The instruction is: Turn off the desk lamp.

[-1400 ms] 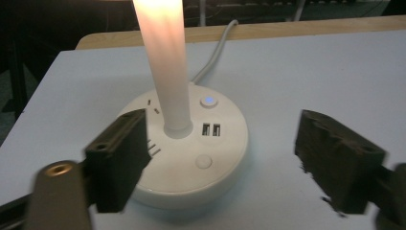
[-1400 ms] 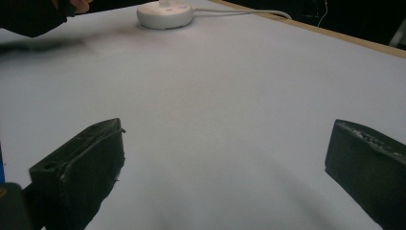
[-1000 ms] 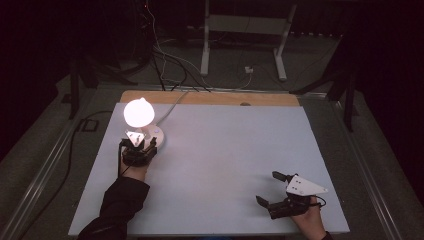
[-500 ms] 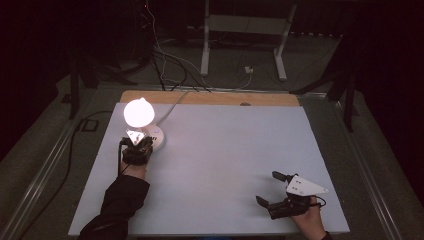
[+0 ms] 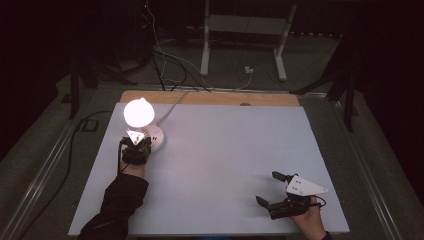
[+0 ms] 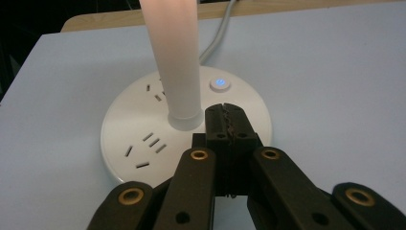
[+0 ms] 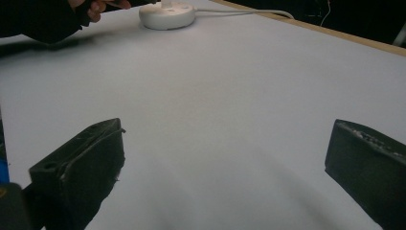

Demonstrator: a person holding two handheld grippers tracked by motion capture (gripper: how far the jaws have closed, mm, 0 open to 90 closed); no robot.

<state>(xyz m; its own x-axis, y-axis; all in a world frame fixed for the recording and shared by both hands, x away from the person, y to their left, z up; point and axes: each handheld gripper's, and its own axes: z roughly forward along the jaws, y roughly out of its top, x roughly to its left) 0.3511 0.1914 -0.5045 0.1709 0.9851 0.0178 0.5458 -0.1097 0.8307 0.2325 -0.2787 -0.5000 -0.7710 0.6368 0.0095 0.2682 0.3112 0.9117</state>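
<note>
A table lamp stands at the table's far left, its round globe (image 5: 138,112) lit. Its white stem (image 6: 174,62) rises from a round white base (image 6: 143,139) with plug sockets and a blue-lit button (image 6: 219,84). My left gripper (image 6: 228,115) is shut with nothing between its jaws, which have just been closing. Its tips hover over the base, just short of the button and beside the stem. From above, the left gripper (image 5: 139,142) sits at the base's (image 5: 157,144) near edge. My right gripper (image 5: 269,188) rests open near the table's front right, its jaws wide apart over bare tabletop (image 7: 225,158).
The lamp's grey cable (image 5: 172,102) runs off the table's far edge, past a wooden strip (image 5: 210,97). Dark floor with cables and a metal stand (image 5: 245,30) lies beyond. In the right gripper view the lamp base (image 7: 167,17) and the other hand (image 7: 91,7) show far off.
My left gripper's jaws have drawn together beside the lamp's base, and the hand has barely shifted. The right gripper has stayed put. The lamp glows throughout.
</note>
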